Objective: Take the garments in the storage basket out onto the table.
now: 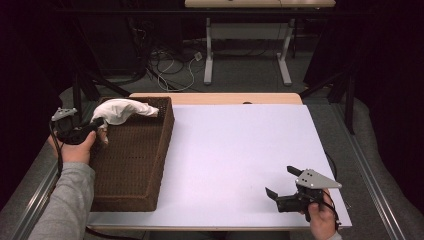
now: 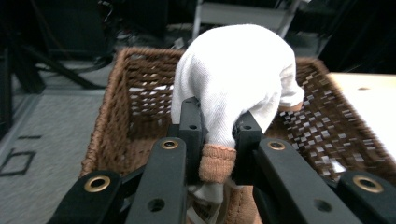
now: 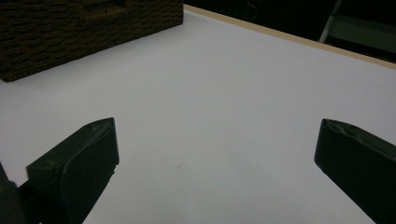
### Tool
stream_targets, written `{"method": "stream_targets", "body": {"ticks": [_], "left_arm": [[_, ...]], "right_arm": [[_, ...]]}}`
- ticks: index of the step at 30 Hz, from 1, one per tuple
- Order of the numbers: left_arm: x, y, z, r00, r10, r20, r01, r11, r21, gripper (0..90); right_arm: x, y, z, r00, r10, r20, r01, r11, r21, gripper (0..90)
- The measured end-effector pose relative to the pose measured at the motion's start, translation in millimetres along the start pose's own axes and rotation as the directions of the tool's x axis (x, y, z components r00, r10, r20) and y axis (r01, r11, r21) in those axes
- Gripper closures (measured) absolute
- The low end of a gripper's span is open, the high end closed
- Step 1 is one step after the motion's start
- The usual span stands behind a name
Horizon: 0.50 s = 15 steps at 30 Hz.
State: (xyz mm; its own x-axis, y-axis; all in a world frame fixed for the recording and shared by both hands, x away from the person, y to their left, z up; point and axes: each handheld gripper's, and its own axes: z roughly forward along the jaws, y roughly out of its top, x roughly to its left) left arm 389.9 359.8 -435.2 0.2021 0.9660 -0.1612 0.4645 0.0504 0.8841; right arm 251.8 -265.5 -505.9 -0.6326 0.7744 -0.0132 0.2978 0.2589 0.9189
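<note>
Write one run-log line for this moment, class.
left hand-held gripper: shut on white sock, held above wicker basket | right hand-held gripper: open, empty, over white table

The high view looked forward and down over the whole counter (image 1: 240, 165). The left gripper view sat close above the basket (image 2: 135, 93), facing into it. The right gripper view skimmed low across the counter, sharing the basket's wall.

The sock's (image 2: 238, 79) lower end is hidden behind the left gripper's (image 2: 218, 135) fingers (image 2: 191, 130).
</note>
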Motion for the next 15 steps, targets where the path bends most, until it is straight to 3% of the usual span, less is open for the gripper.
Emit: {"method": "stream_targets", "body": {"ticks": [15], "left_arm": [[-35.1,-0.1,-48.9,0.9928,0.022,0.118,-0.011,0.9956,-0.093,78.9]], "right_arm": [[-0.8,-3.7,-1.7,0.9996,0.008,0.026,-0.008,1.000,0.001,0.0]]}}
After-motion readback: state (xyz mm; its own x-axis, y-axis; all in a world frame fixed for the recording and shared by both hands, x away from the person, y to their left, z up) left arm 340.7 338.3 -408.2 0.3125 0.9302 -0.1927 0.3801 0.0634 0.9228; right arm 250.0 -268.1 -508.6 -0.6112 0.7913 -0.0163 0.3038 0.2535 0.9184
